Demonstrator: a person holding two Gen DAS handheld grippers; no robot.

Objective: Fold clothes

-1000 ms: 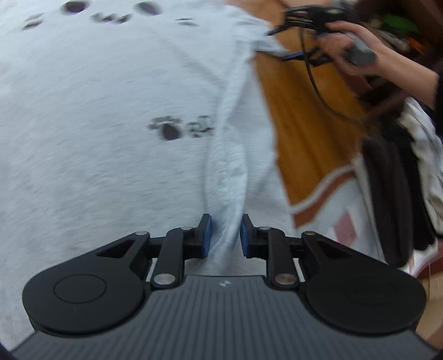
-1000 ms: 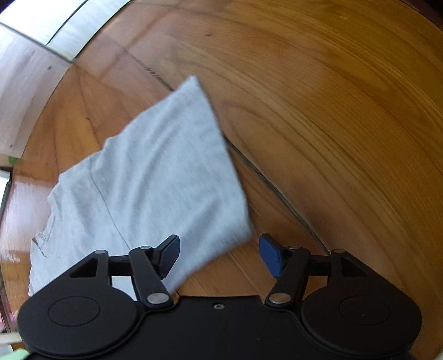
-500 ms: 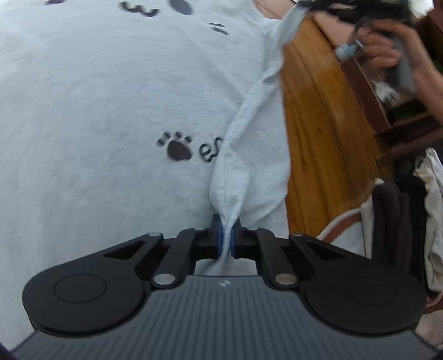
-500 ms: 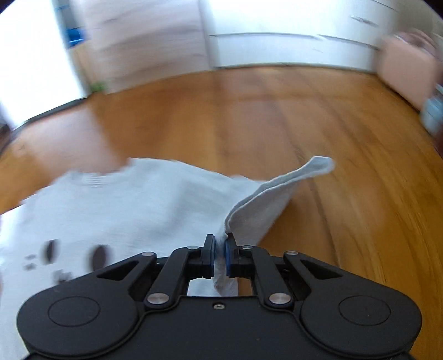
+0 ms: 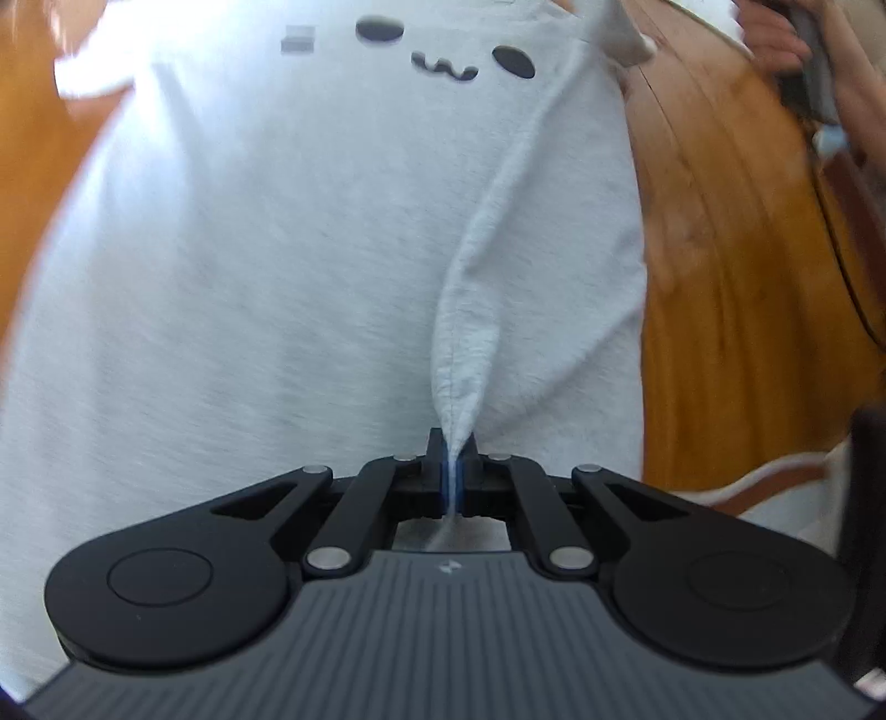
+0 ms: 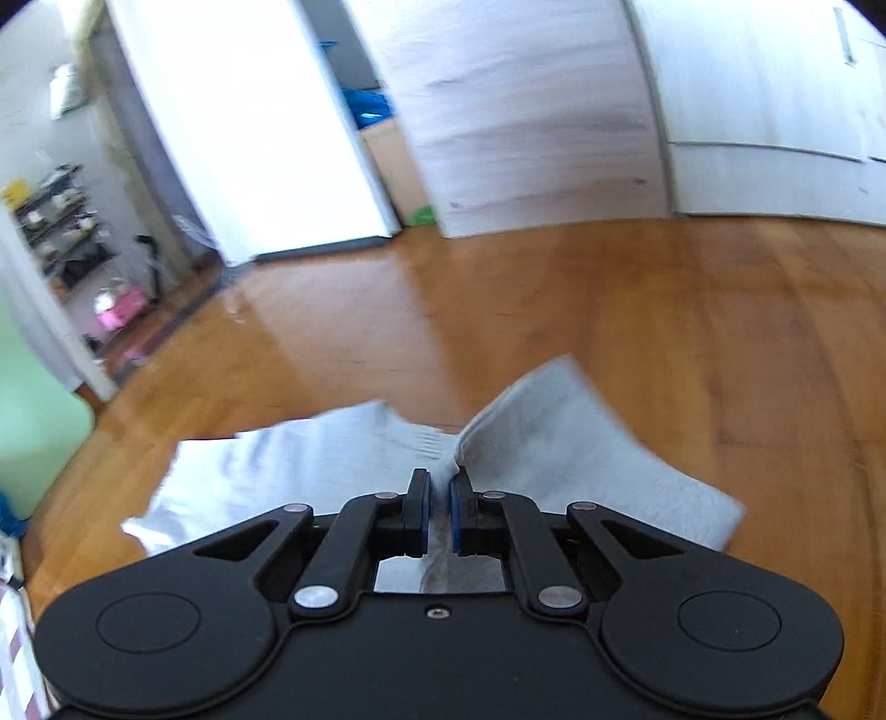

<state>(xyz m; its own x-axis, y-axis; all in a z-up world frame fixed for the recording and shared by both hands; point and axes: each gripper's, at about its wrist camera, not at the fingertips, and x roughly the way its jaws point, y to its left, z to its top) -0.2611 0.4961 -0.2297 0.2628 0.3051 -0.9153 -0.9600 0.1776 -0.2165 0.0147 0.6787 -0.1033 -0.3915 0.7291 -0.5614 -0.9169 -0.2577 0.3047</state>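
Observation:
A light grey T-shirt [image 5: 266,266] with a black cat-face print lies spread on the wooden floor and fills the left wrist view. My left gripper [image 5: 454,471] is shut on a pinched ridge of the shirt's hem edge, which runs up toward the far right corner. In the right wrist view the same grey T-shirt [image 6: 332,459] spreads below, and my right gripper [image 6: 438,509] is shut on its fabric by a sleeve [image 6: 587,443] that sticks up to the right.
Wooden floor [image 5: 731,277] borders the shirt on the right, where a person's hand [image 5: 775,39] holds the other gripper's handle. Dark clothes [image 5: 869,498] hang at the right edge. White cabinets [image 6: 720,111] and a doorway [image 6: 249,138] stand far ahead.
Both grippers closed on the shirt a second ago and have since lifted their edges. The right wrist view has tilted up from the floor toward the room.

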